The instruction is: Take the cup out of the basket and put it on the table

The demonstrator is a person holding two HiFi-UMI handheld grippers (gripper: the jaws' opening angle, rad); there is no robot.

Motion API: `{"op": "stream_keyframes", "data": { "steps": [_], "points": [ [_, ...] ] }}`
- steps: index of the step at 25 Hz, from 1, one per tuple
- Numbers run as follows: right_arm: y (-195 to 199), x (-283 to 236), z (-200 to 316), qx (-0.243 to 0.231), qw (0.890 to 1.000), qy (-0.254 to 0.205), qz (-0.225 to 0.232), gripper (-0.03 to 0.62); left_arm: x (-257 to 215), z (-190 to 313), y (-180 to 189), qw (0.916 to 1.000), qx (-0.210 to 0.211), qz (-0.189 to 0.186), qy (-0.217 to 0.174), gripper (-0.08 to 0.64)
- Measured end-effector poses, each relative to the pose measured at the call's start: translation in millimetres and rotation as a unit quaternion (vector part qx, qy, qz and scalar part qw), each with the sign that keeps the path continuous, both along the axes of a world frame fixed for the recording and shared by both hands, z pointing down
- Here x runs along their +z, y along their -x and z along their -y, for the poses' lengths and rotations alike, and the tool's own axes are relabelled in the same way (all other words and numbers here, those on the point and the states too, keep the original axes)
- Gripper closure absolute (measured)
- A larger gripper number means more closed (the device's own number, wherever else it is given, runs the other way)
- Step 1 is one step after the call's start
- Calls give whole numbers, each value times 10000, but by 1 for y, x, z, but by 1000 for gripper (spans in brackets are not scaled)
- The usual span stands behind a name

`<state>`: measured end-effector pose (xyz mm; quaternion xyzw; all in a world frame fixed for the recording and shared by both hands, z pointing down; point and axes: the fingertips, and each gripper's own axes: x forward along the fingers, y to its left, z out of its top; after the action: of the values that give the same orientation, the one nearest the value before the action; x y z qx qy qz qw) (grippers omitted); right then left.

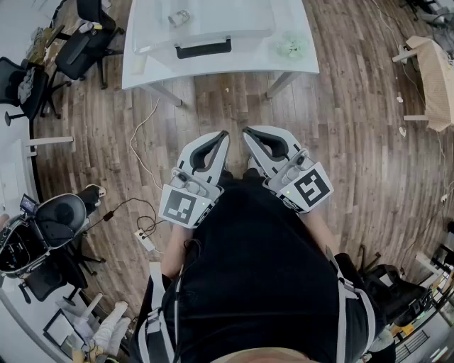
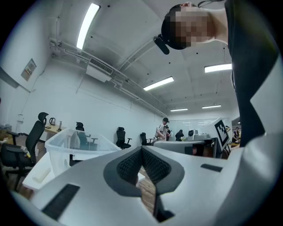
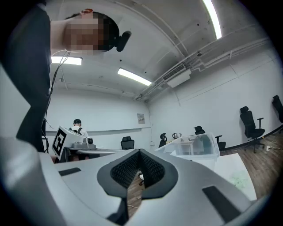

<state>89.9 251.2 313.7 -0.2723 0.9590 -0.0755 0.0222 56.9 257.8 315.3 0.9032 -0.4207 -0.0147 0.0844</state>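
Observation:
In the head view a clear plastic basket [image 1: 213, 28] with a black handle stands on the white table [image 1: 298, 64] ahead of me. A small clear cup [image 1: 179, 18] lies inside it, at its left. Both grippers are held close to my body, well short of the table, tips pointing at it. The left gripper [image 1: 223, 135] is shut with nothing between its pads. The right gripper [image 1: 247, 132] is shut and empty too. The basket [image 2: 75, 145] appears low left in the left gripper view and, as the basket [image 3: 194, 146], at mid right in the right gripper view.
A pale green crumpled thing [image 1: 291, 47] lies on the table right of the basket. Black office chairs [image 1: 81, 42] stand at the left, a wooden frame [image 1: 436, 78] at the right. A power strip [image 1: 145, 242] and cables lie on the wood floor by my left side.

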Motion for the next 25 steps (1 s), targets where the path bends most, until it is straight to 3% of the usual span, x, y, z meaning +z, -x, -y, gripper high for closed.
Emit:
{"op": "stream_keyframes", "data": {
  "steps": [17, 25],
  "points": [
    [6, 1, 2, 12, 9999, 114, 121, 574, 0, 3, 8, 10000, -23, -51, -5, 541],
    [25, 4, 4, 278, 9995, 149, 11, 574, 2, -3, 36, 9999, 25, -104, 11, 541]
  ]
}}
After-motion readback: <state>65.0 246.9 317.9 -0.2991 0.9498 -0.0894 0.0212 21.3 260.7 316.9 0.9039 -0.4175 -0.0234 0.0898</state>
